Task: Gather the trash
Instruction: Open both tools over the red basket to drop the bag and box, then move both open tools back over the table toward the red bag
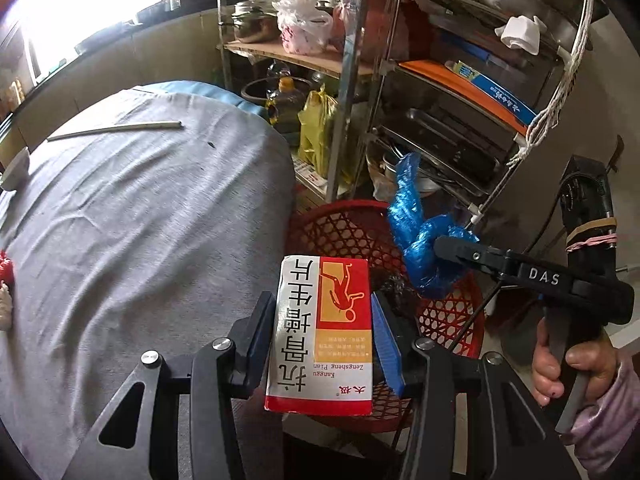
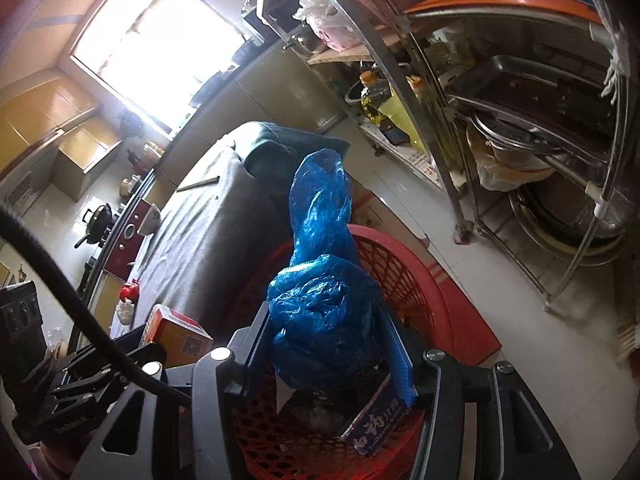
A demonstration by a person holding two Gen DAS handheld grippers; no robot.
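My left gripper (image 1: 320,320) is shut on a red, white and orange medicine box (image 1: 322,336) and holds it over the near rim of a red mesh basket (image 1: 348,232) on the floor. My right gripper (image 2: 328,336) is shut on a crumpled blue plastic bag (image 2: 320,280) and holds it above the same red basket (image 2: 404,276). In the left wrist view the right gripper (image 1: 448,252) reaches in from the right with the blue bag (image 1: 412,224). The left gripper's box also shows in the right wrist view (image 2: 176,332). A blue box (image 2: 372,424) and dark trash lie inside the basket.
A table under a grey cloth (image 1: 140,220) stands left of the basket, with chopsticks (image 1: 116,130), a white bowl (image 1: 14,170) and a red item (image 1: 5,268) on it. A steel rack (image 1: 440,100) with pots and trays stands right behind the basket.
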